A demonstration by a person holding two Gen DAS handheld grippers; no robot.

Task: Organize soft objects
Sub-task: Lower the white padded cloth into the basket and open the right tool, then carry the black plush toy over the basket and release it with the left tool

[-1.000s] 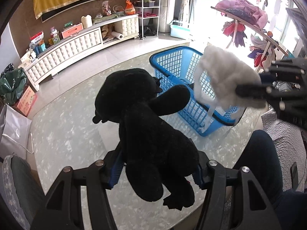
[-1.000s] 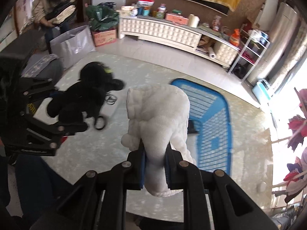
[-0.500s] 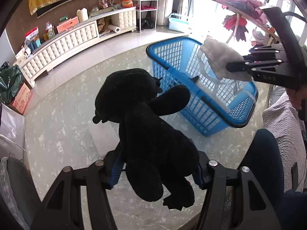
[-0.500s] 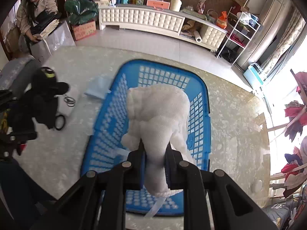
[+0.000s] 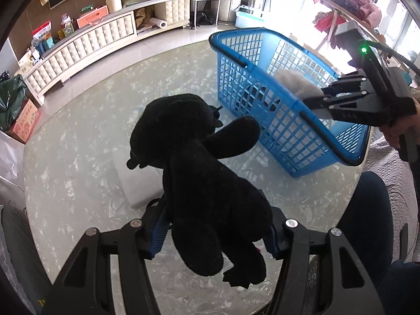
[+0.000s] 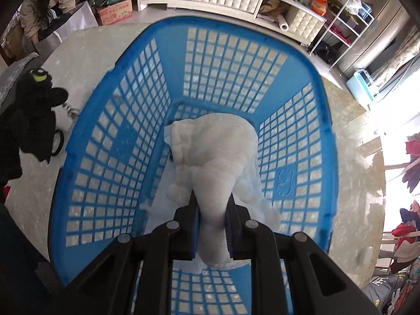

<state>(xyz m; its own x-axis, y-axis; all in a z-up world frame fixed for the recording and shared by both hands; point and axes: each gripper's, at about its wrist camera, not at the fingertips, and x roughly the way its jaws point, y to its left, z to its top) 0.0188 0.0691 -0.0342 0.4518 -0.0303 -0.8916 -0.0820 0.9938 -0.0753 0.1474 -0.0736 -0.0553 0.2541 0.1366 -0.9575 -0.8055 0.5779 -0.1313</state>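
The white plush (image 6: 218, 155) is pinched at its rear end by the right gripper (image 6: 211, 225), nose-down inside the blue basket (image 6: 325, 141), close to the floor of it. If it's let go while fabric is snagged on the pads, it could get dragged back out, or a long white strap could be left draped over the rim. The right gripper is tipped steeply down over the near rim. Meanwhile the black plush (image 5: 202, 178) is clamped around its middle by the left gripper (image 5: 215, 233), held above the marble table (image 5: 73, 141), well short of the basket.

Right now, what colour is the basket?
Blue, an open grid basket; clearest in the right wrist view.
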